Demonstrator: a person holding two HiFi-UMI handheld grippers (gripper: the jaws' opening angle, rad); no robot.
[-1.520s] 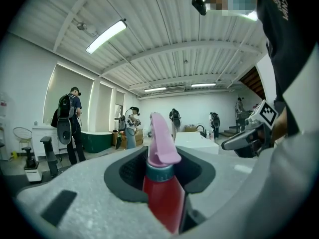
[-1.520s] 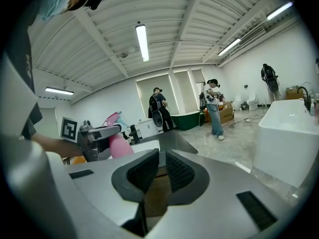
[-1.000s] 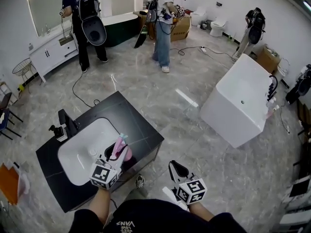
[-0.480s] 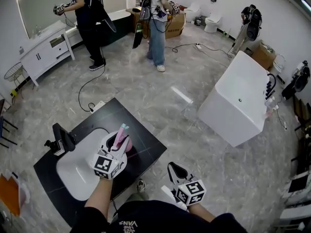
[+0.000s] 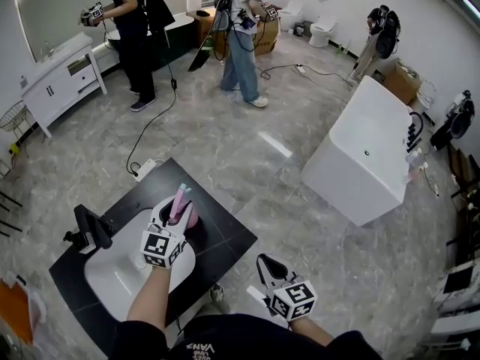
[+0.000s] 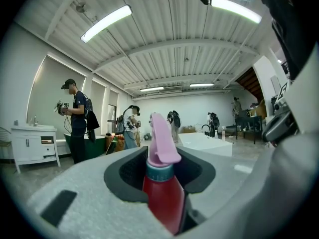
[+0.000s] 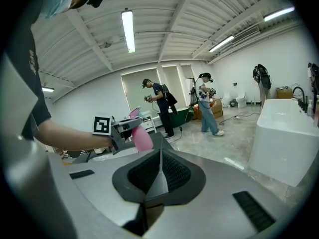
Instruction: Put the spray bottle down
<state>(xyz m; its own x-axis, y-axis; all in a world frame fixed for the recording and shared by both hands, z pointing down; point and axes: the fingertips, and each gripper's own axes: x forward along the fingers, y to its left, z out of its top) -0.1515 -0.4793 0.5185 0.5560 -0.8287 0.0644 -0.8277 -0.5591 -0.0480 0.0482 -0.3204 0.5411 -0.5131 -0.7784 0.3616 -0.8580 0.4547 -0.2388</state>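
A pink spray bottle (image 5: pixel 180 202) with a teal collar and pink trigger head stands upright in my left gripper (image 5: pixel 178 216), which is shut on its body. It hangs at the far right corner of the white sink basin (image 5: pixel 120 268) set in a black counter (image 5: pixel 221 227); whether its base touches the counter is hidden. In the left gripper view the bottle (image 6: pixel 160 188) fills the gap between the jaws of the left gripper (image 6: pixel 162 180). My right gripper (image 5: pixel 268 265) is off the counter to the right, above the floor. In its own view the right gripper (image 7: pixel 158 171) is shut on nothing, and the bottle (image 7: pixel 141 137) shows to its left.
A black faucet (image 5: pixel 91 229) stands at the basin's left side. A white bathtub (image 5: pixel 367 156) sits to the right on the grey marble floor. Three other people (image 5: pixel 241 43) (image 5: pixel 135 36) (image 5: pixel 379 40) stand at the far end, with cables across the floor.
My left gripper has carried the bottle away from me along the basin's right edge to its far corner. The right gripper stays at about the same spot.
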